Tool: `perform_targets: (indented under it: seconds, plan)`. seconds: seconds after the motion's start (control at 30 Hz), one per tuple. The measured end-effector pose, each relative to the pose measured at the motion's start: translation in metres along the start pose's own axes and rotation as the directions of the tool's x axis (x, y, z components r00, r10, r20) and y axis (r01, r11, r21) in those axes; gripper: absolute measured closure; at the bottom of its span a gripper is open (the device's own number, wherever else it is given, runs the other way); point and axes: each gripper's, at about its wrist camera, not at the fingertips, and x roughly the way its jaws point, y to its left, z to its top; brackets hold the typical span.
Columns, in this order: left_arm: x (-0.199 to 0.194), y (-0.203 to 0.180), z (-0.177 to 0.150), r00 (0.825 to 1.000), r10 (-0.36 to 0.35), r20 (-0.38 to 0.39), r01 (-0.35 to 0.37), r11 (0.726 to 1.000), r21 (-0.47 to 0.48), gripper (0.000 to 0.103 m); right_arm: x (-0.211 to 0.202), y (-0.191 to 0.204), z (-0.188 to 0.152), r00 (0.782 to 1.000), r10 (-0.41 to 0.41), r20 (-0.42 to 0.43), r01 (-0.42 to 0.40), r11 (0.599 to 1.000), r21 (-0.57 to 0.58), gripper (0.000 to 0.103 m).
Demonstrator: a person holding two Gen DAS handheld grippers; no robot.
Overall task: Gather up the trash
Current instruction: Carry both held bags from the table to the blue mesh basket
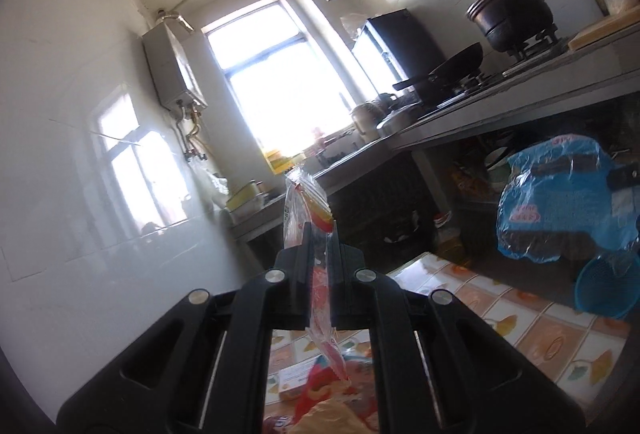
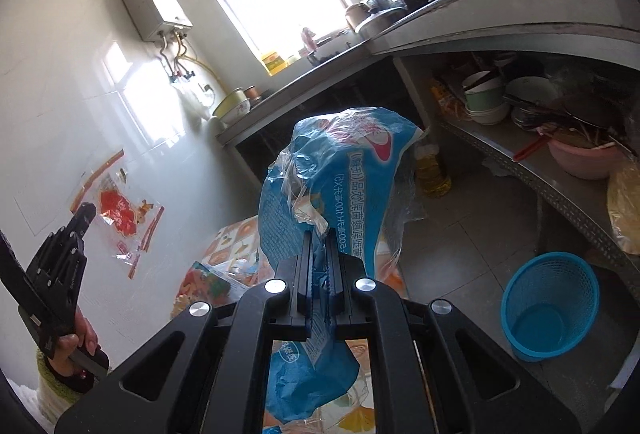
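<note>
inspector a: the left gripper (image 1: 320,234) is recorded as closed down to a thin slit, with a clear plastic wrapper printed in red and yellow (image 1: 306,210) pinched between its jaws. the wrapper is held aloft, one end standing above the fingertips and the other trailing down through the frame of the tool.

inspector b: confirmed. the right gripper (image 2: 320,240) is likewise noted as nearly closed, and a crumpled blue plastic packaging bag with white lettering (image 2: 332,186) is clamped in it, carried well above the floor.

inspector a: the step in hand is judged to be transport: two pieces of trash have been picked up and neither has been deposited. the round blue plastic mesh waste basket (image 2: 550,304) is seen standing on the grey floor beneath the counter, to the right of the blue bag (nothing can be made out inside it).

inspector b: agreed. further litter is observed on the table covered in an orange-patterned cloth (image 1: 520,318), notably a red and orange snack packet (image 1: 320,390) lying below the left gripper.

inspector a: for the next move, it is considered that each gripper should be brought over the basket mouth and only then opened. light film is expected to drift or cling to the pads, so a low release is advised.
</note>
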Motion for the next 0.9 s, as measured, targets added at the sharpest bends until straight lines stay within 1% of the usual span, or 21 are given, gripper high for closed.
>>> perform_targets:
  seconds: [0.07,0.13,0.2,0.27,0.37,0.43,0.47,0.53,0.57,0.6,0.67,0.73,0.77,0.83,0.87,0.9]
  plan:
    - [0.004,-0.021,0.013,0.997,-0.072,0.014,0.072,0.997,-0.018,0.098,-0.01,-0.016,-0.005,0.999,-0.034,0.008,0.033,0.999,0.022,0.097]
    - [0.011,-0.042,0.024,0.99,-0.137,0.026,0.137,0.99,-0.032,0.098,-0.02,-0.032,-0.011,0.998,-0.067,0.013,0.067,0.997,0.048,0.097]
    - [0.017,-0.065,0.036,0.976,-0.213,0.034,0.215,0.975,-0.053,0.098,-0.03,-0.048,-0.018,0.994,-0.112,0.017,0.111,0.992,0.066,0.097]
    - [0.022,-0.09,0.046,0.956,-0.291,0.037,0.293,0.953,-0.072,0.098,-0.039,-0.065,-0.025,0.988,-0.154,0.016,0.152,0.984,0.088,0.097]
    - [0.032,-0.134,0.059,0.907,-0.421,0.031,0.421,0.901,-0.105,0.098,-0.05,-0.086,-0.036,0.976,-0.218,0.012,0.215,0.969,0.12,0.097]
    - [0.04,-0.165,0.065,0.859,-0.512,0.014,0.509,0.851,-0.13,0.098,-0.059,-0.104,-0.046,0.966,-0.258,0.003,0.254,0.955,0.152,0.097]
    - [0.046,-0.18,0.067,0.831,-0.556,-0.003,0.55,0.823,-0.141,0.098,-0.062,-0.114,-0.049,0.961,-0.276,-0.001,0.272,0.947,0.169,0.097]
    - [0.061,-0.215,0.068,0.765,-0.642,-0.049,0.627,0.76,-0.172,0.098,-0.066,-0.13,-0.058,0.946,-0.325,-0.016,0.321,0.925,0.201,0.097]
    - [0.069,-0.229,0.067,0.736,-0.674,-0.068,0.654,0.733,-0.186,0.098,-0.067,-0.14,-0.063,0.935,-0.355,-0.029,0.352,0.91,0.219,0.097]
    - [0.079,-0.247,0.065,0.7,-0.708,-0.097,0.683,0.703,-0.2,0.098,-0.067,-0.148,-0.068,0.927,-0.374,-0.039,0.372,0.899,0.231,0.097]
    - [0.1,-0.285,0.06,0.626,-0.763,-0.158,0.728,0.645,-0.232,0.098,-0.063,-0.171,-0.076,0.907,-0.414,-0.078,0.419,0.867,0.27,0.097]
    - [0.12,-0.317,0.05,0.563,-0.795,-0.224,0.75,0.606,-0.265,0.098,-0.054,-0.189,-0.083,0.887,-0.448,-0.114,0.461,0.837,0.294,0.097]
    - [0.134,-0.337,0.044,0.522,-0.812,-0.261,0.758,0.582,-0.295,0.098,-0.048,-0.201,-0.088,0.872,-0.469,-0.137,0.488,0.82,0.3,0.097]
    - [0.16,-0.37,0.031,0.431,-0.836,-0.339,0.761,0.539,-0.36,0.098,-0.033,-0.22,-0.094,0.857,-0.485,-0.177,0.516,0.794,0.322,0.097]
    - [0.175,-0.389,0.023,0.387,-0.84,-0.38,0.751,0.527,-0.399,0.098,-0.025,-0.232,-0.097,0.849,-0.49,-0.197,0.528,0.781,0.332,0.097]
    - [0.188,-0.405,0.017,0.344,-0.843,-0.414,0.743,0.514,-0.429,0.098,-0.015,-0.243,-0.1,0.837,-0.501,-0.22,0.547,0.767,0.335,0.097]
